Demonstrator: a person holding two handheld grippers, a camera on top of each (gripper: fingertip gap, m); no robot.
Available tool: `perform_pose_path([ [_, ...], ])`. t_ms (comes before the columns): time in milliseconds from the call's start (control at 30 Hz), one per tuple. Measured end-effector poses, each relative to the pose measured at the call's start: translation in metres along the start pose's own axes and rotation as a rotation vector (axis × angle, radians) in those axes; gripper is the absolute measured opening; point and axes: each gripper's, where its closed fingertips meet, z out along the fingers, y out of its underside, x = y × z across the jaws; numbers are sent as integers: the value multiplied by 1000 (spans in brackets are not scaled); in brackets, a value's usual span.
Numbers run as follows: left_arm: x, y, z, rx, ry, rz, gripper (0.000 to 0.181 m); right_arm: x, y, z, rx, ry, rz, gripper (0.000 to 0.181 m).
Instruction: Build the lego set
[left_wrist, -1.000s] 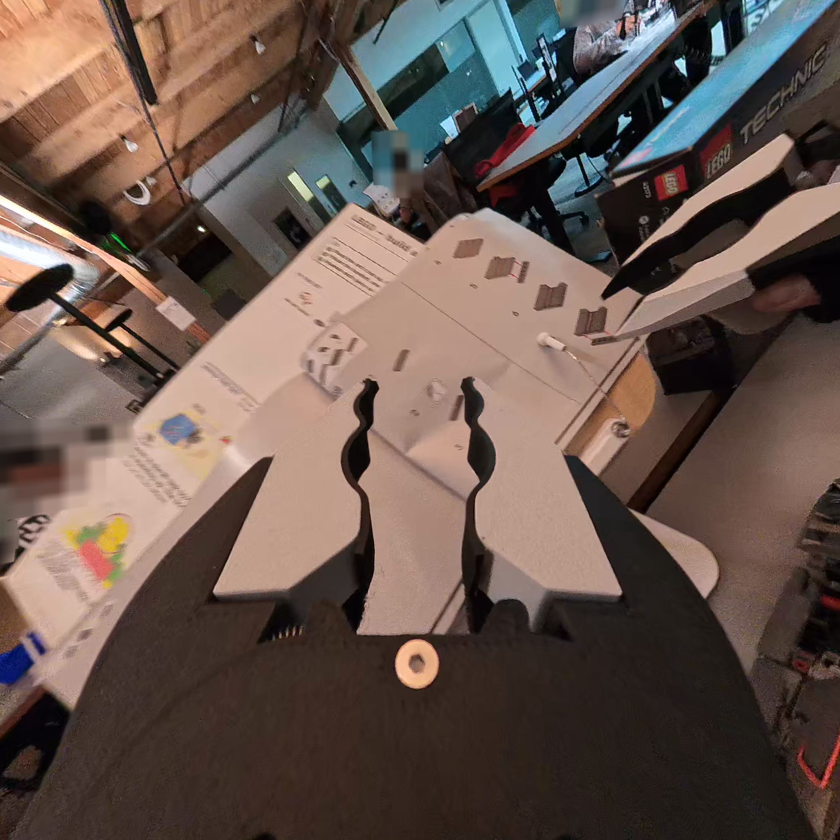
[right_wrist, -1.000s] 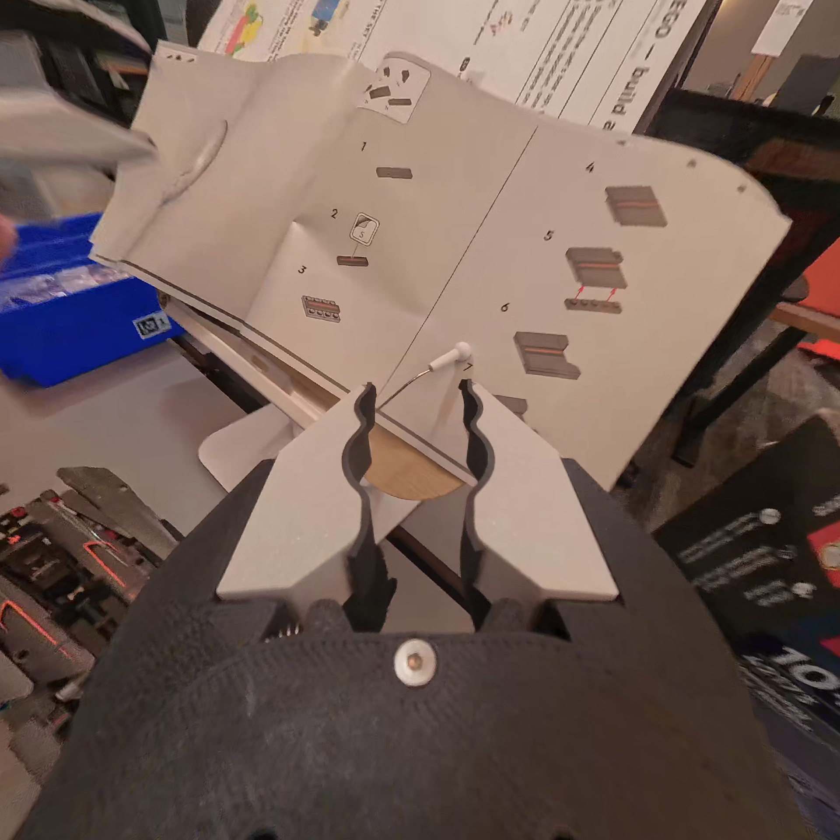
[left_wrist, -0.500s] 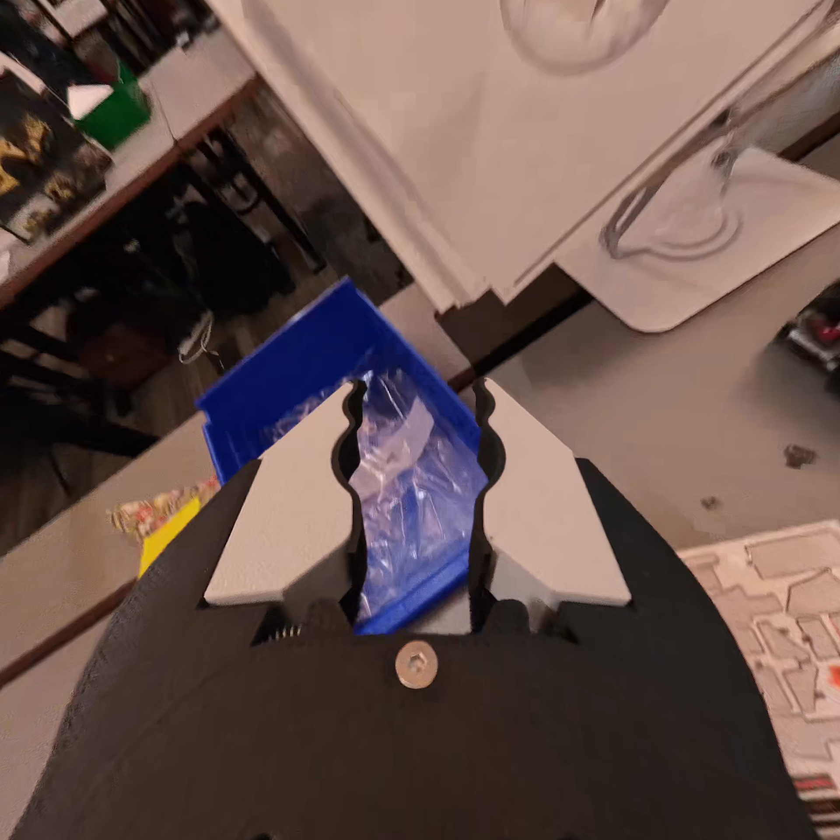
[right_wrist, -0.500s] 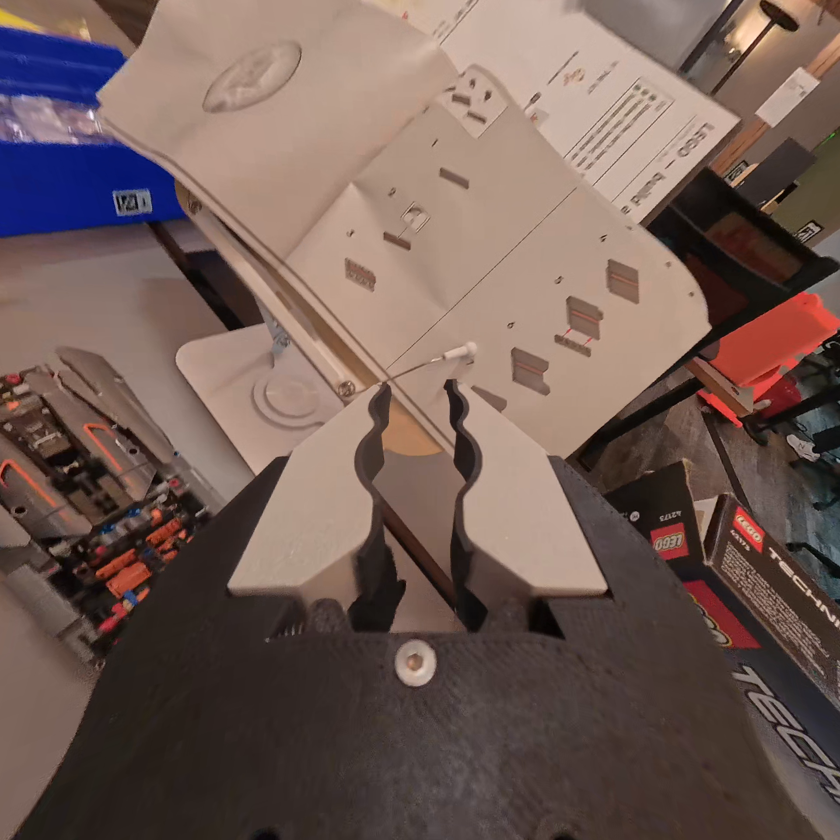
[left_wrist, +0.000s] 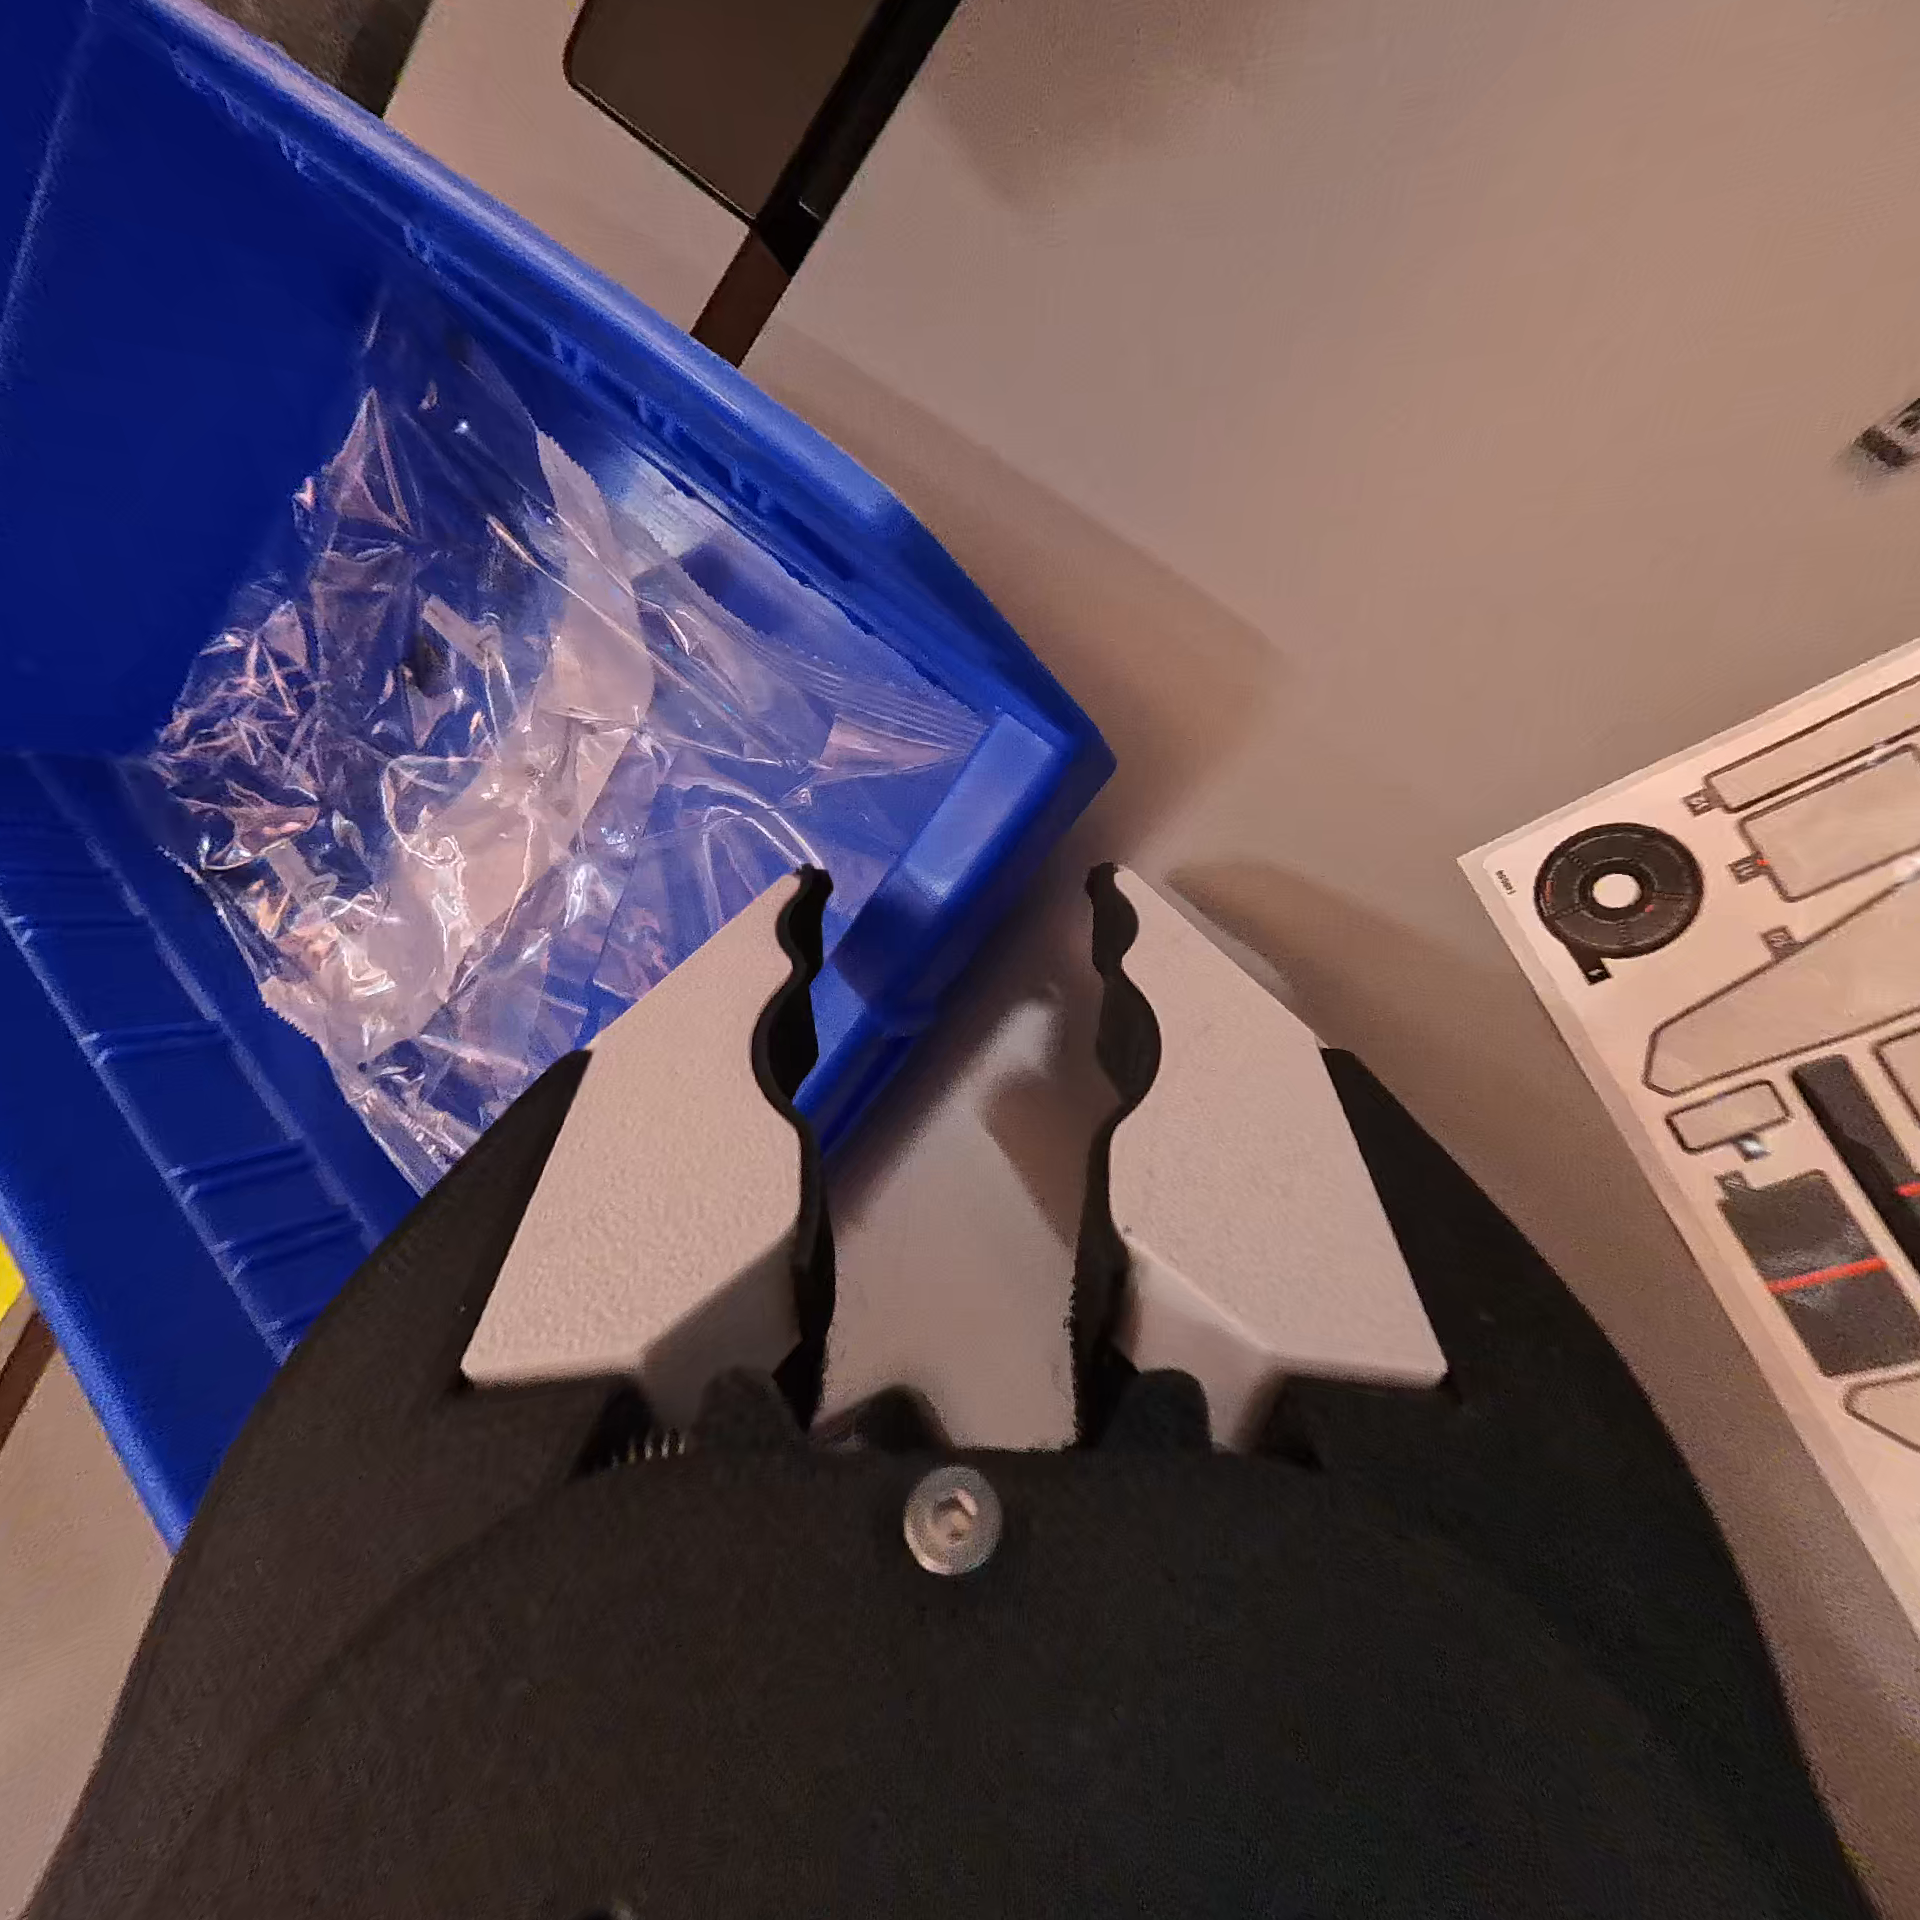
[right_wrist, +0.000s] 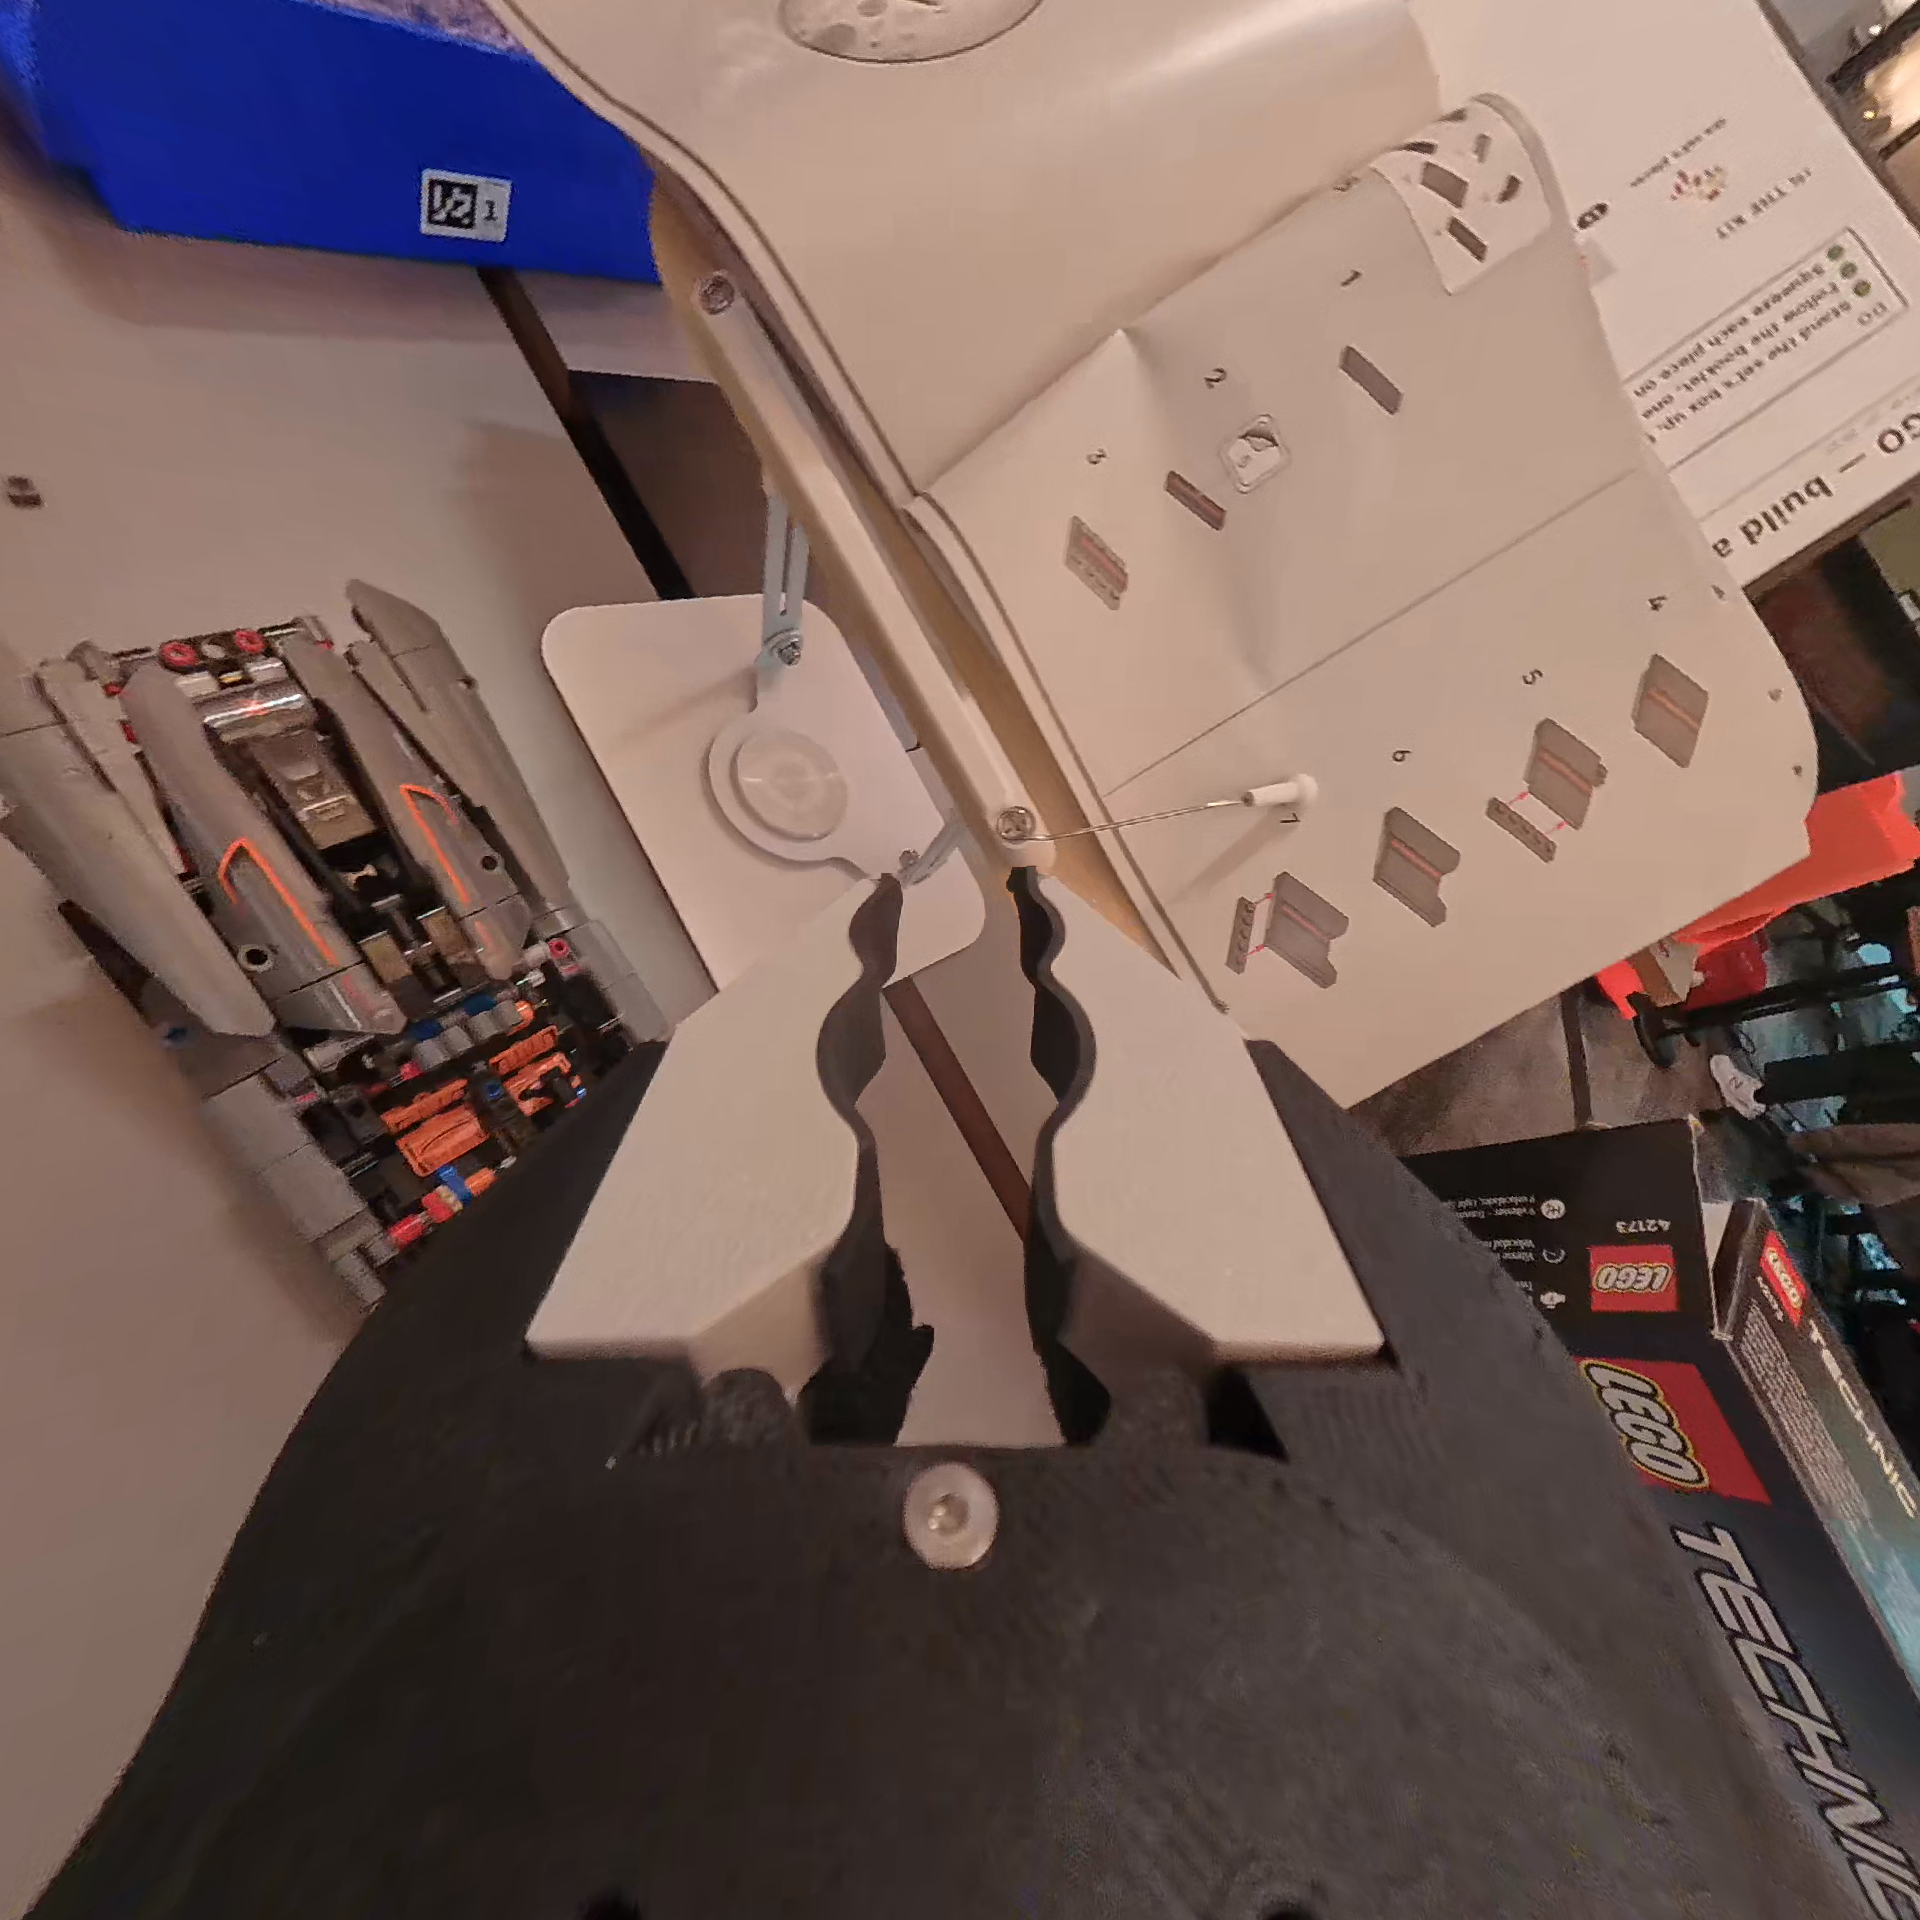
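Left wrist view: empty left gripper hovering over the desk, fingers spread.
Its tips are hanging beside the near corner of the blue bin holding clear plastic bags; a sticker sheet is lying right. Right gripper, fingers also parted and empty, is facing the propped instruction booklet, the grey lego model lying left on the desk.
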Motion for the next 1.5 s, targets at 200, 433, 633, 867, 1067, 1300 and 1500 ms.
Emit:
perform_pose_path([
  [200, -4, 4, 10, 54, -49, 28, 38, -21, 3, 0, -12, -36, -34, 19],
  [433, 6, 8, 3, 71, -18, 86, 35, -38, 1, 1, -11, -108, -7, 17],
  [633, 25, 10, -9, 74, 36, 113, 33, -49, -7, -24, 29, -147, 12, 20],
  [867, 4, -20, -62, 183, -90, 125, 83, -40, -4, -89, 22, -208, 44, 31],
  [1067, 26, -107, -132, 347, -153, 218, 68, -12, 28, -144, -31, -120, 88, 36],
  [1300, 105, -192, -154, 356, -154, 355, 58, 5, 83, -201, -11, -25, 226, 43],
  [1500, 167, -229, -174, 388, -123, 353, 58, -21, 137, -212, -6, -61, 290, 51],
])
